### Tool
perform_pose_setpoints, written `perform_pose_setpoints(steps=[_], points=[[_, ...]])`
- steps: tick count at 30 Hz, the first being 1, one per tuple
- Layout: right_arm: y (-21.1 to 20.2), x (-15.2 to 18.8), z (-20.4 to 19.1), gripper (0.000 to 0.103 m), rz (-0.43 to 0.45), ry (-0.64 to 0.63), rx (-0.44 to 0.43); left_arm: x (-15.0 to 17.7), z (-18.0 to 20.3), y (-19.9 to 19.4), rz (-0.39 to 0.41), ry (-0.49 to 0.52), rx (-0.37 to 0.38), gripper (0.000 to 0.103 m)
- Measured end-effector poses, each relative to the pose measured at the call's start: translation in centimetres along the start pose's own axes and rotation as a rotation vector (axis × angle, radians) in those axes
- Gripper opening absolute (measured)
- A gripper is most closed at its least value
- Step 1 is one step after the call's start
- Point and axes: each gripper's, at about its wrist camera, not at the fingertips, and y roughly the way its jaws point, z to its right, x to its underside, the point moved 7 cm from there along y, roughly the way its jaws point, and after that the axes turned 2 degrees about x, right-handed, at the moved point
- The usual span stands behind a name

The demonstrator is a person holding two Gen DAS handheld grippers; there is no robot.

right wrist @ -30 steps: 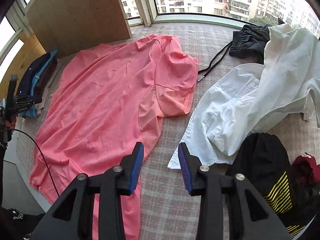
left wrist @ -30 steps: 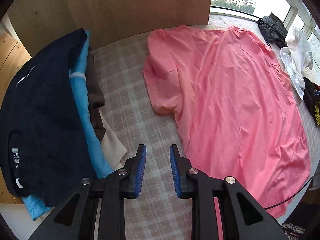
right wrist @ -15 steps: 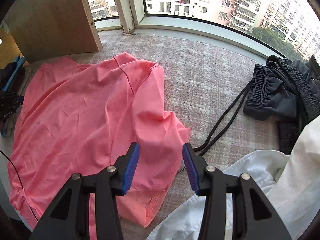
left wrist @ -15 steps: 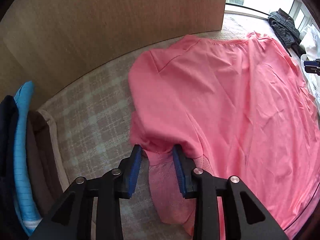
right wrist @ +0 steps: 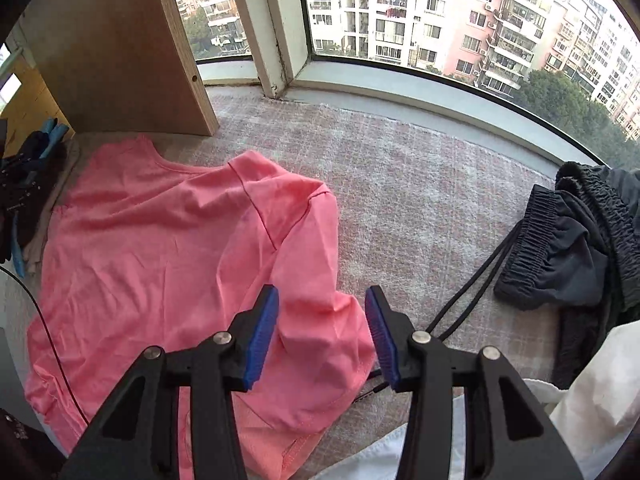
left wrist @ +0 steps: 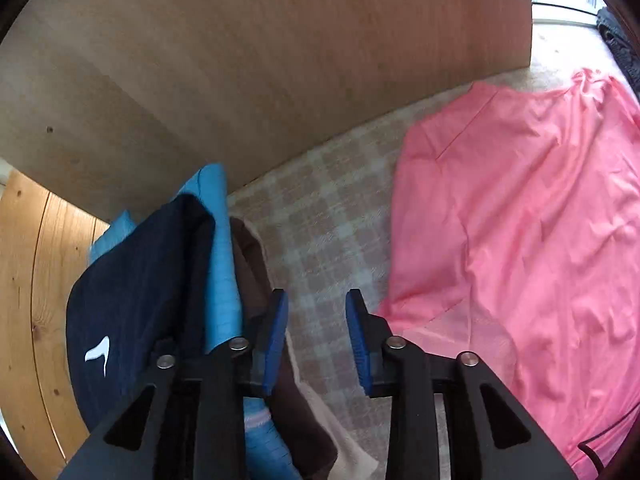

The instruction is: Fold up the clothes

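So the pink T-shirt (right wrist: 168, 264) is being shown spread out on the checked blanket (right wrist: 400, 184), collar end toward the wooden panel (right wrist: 120, 48) and the window. One sleeve is being seen folded in over the body on the right side, and the hem is being cut off at the bottom of the right wrist view.

The right gripper (right wrist: 322, 332) is being held with its jaws wide apart right above that folded sleeve; nothing is being pinched between the blue pads (right wrist: 262, 336).

The left gripper (left wrist: 316, 340) is also being held open, jaws spread with only bare checked blanket (left wrist: 320, 232) being seen between them. The T-shirt's (left wrist: 520, 232) other edge is being framed just beside its right finger, though whether it's being touched can't really be told.

To the left, a stack of folded clothes (left wrist: 160, 280) is being kept beside the panel (left wrist: 260, 60): navy on top, then blue, brown and a beige layer.

Off to the right, dark shorts (right wrist: 560, 248) with a black drawstring (right wrist: 472, 292) and a white garment (right wrist: 592, 392) are being left in a heap, apart from the shirt.
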Motion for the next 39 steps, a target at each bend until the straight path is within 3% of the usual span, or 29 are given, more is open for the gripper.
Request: perform_pose_setpoints(steps=[3, 6, 12, 13, 14, 15, 16, 19, 21, 22, 24, 26, 27, 28, 30, 34, 36, 39], points=[[1.6, -2.1, -0.2, 0.048, 0.003, 0.035, -0.033, -3.8, 2.0, 0.4, 0.077, 0.024, 0.115, 0.051], [3.1, -3.3, -0.7, 0.048, -0.006, 0.043, -0.103, -6.3, 3.0, 1.9, 0.108, 0.053, 0.125, 0.049], [5.6, -3.6, -2.6, 0.047, -0.063, 0.004, -0.189, -6.9, 3.9, 4.2, 0.099, 0.064, 0.207, 0.049], [5.9, -3.3, -3.0, 0.035, -0.08, 0.002, -0.209, -6.8, 3.9, 4.4, 0.096, 0.065, 0.217, 0.048], [6.1, -3.0, -3.4, 0.006, -0.096, -0.008, -0.219, -6.7, 3.9, 4.6, 0.096, 0.063, 0.229, 0.039], [6.0, -2.7, -3.8, 0.004, -0.105, -0.039, -0.205, -6.5, 3.9, 4.7, 0.092, 0.058, 0.238, 0.013], [5.6, -2.5, -4.2, 0.003, -0.104, -0.081, -0.185, -6.3, 3.9, 4.9, 0.085, 0.053, 0.245, 0.001], [3.6, -2.9, -4.5, 0.003, -0.048, -0.16, -0.105, -5.8, 3.2, 4.4, 0.117, 0.033, 0.203, 0.002], [2.6, -3.7, -3.6, 0.003, 0.008, -0.173, -0.009, -5.8, 1.6, 2.9, 0.18, -0.008, 0.113, 0.002], [3.1, -3.8, -3.1, 0.003, -0.014, -0.162, 0.0, -5.8, 0.9, 2.3, 0.209, -0.03, 0.076, 0.002], [4.3, -3.8, -2.1, 0.004, -0.056, -0.141, 0.024, -5.7, -0.1, 1.9, 0.232, -0.08, 0.076, 0.003], [5.0, -3.6, -1.1, 0.019, -0.077, -0.13, 0.067, -5.2, -0.1, 3.4, 0.158, -0.079, 0.099, 0.008], [4.9, -3.6, -1.0, 0.022, -0.075, -0.122, 0.076, -4.9, -0.1, 3.8, 0.144, -0.057, 0.068, 0.008], [4.7, -3.6, -0.8, 0.026, -0.067, -0.113, 0.082, -4.7, -0.1, 4.0, 0.135, -0.038, 0.056, 0.009], [3.5, -3.7, -0.6, 0.027, -0.036, -0.088, 0.067, -4.1, -0.6, 3.5, 0.135, -0.037, 0.066, 0.02], [0.2, -2.4, -0.5, 0.035, 0.007, -0.052, 0.025, -2.4, -3.3, 0.3, 0.158, -0.057, 0.081, 0.027], [-0.6, -1.2, 0.1, 0.039, 0.003, -0.034, -0.002, -0.9, -4.7, -1.5, 0.16, -0.065, 0.106, 0.04], [-1.5, 1.8, 0.2, 0.039, -0.015, 0.017, -0.027, 2.1, -4.9, -3.3, 0.119, -0.064, 0.129, 0.04]])
